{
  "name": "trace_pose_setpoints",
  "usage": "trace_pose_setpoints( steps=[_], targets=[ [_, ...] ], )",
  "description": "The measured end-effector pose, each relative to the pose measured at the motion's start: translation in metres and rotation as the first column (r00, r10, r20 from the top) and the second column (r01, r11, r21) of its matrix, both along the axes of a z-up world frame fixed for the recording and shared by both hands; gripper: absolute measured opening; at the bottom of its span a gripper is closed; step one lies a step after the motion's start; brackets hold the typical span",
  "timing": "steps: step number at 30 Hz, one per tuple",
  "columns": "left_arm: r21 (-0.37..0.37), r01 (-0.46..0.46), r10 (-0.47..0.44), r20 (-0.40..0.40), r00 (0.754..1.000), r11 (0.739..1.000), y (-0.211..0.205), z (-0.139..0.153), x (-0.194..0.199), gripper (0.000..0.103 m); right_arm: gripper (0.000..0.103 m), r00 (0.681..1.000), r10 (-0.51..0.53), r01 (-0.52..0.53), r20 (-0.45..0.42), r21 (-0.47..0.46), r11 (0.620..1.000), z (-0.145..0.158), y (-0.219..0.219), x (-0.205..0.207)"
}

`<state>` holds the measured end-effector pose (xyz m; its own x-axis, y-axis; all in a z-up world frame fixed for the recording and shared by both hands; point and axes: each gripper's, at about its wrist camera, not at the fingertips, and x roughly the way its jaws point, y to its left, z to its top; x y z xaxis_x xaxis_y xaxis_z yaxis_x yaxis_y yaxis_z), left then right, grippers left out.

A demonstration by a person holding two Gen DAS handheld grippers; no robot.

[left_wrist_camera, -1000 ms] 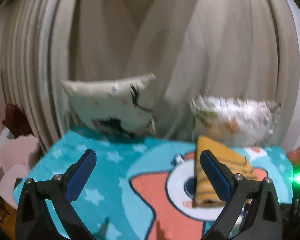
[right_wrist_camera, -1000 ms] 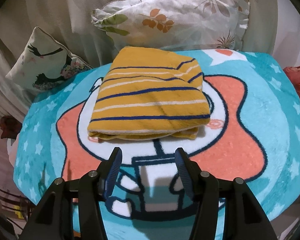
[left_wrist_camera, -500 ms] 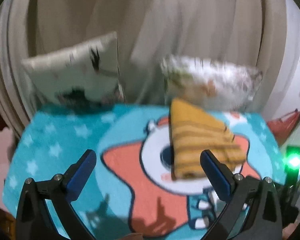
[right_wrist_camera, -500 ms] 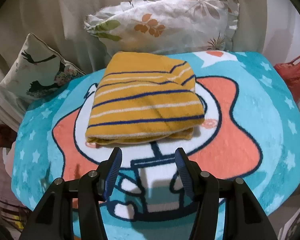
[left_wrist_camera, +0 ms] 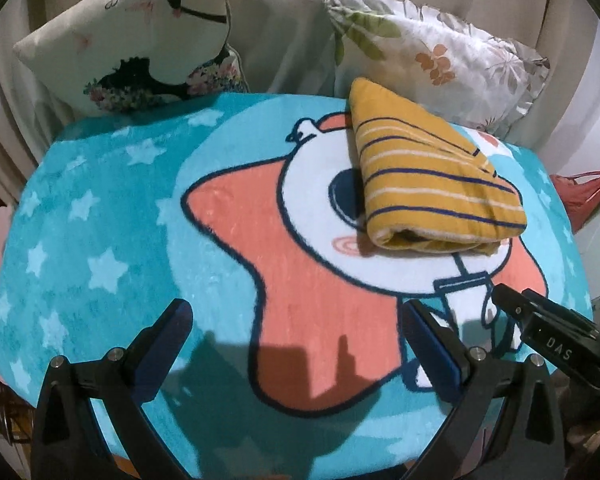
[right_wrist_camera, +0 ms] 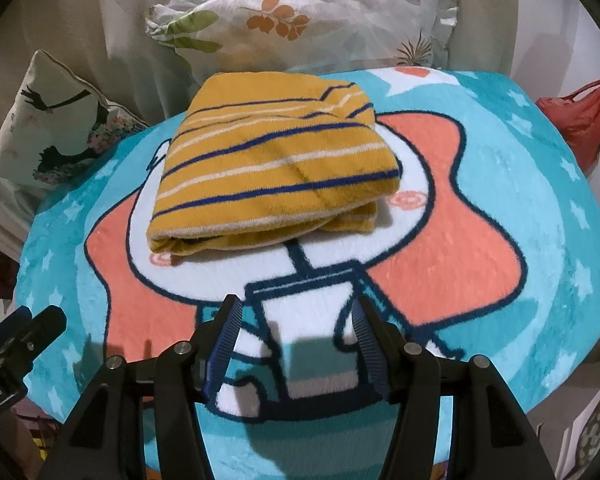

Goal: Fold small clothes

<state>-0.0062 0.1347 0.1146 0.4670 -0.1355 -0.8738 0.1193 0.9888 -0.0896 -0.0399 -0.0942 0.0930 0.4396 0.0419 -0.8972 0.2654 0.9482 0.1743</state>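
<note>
A folded mustard-yellow garment with navy and white stripes (left_wrist_camera: 428, 184) lies on the cartoon blanket, on the white face of the print; it also shows in the right wrist view (right_wrist_camera: 272, 176). My left gripper (left_wrist_camera: 296, 316) is open wide and empty, above the blanket's front, left of the garment. My right gripper (right_wrist_camera: 296, 312) is partly open and empty, a short way in front of the garment's near edge. The right gripper's body shows at the lower right of the left wrist view (left_wrist_camera: 548, 332).
The turquoise star blanket (left_wrist_camera: 100, 240) covers a rounded surface. A bird-print cushion (left_wrist_camera: 140, 40) and a leaf-print pillow (left_wrist_camera: 440, 52) lean on the curtain behind. A red bag (right_wrist_camera: 580, 116) hangs at the right. The blanket's front edge drops off near both grippers.
My left gripper has tilted down and swung, so the blanket and garment now fill its view. My right gripper has pulled back slightly from the garment. Neither gripper's opening has changed.
</note>
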Motion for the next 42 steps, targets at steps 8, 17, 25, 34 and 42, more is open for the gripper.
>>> trace_pose_setpoints(
  steps=[8,17,25,34,42],
  targets=[
    [-0.009,0.002,-0.002,-0.012,1.000,1.000,0.010,-0.001,-0.003,0.103,0.064,1.000,0.022,-0.022,-0.006,0.001,1.000,-0.003,0.016,-0.001],
    [-0.013,-0.039,0.038,-0.021,0.999,0.999,0.031,-0.002,-0.010,0.103,0.065,0.998,0.063,-0.063,-0.003,0.006,0.998,-0.005,0.038,0.005],
    [-0.020,-0.087,0.086,-0.041,0.995,0.996,0.046,-0.006,-0.013,0.103,0.065,0.994,0.112,-0.112,-0.010,0.010,0.994,-0.009,0.058,0.011],
    [-0.028,-0.085,0.083,-0.064,0.995,0.996,0.042,-0.010,-0.012,0.103,0.065,0.994,0.105,-0.105,-0.009,0.006,0.994,-0.009,0.056,0.009],
    [-0.028,-0.054,0.051,-0.086,0.995,0.998,0.017,-0.016,-0.010,0.103,0.066,0.999,0.042,-0.042,-0.004,0.008,0.999,-0.009,0.026,-0.001]
  ],
)
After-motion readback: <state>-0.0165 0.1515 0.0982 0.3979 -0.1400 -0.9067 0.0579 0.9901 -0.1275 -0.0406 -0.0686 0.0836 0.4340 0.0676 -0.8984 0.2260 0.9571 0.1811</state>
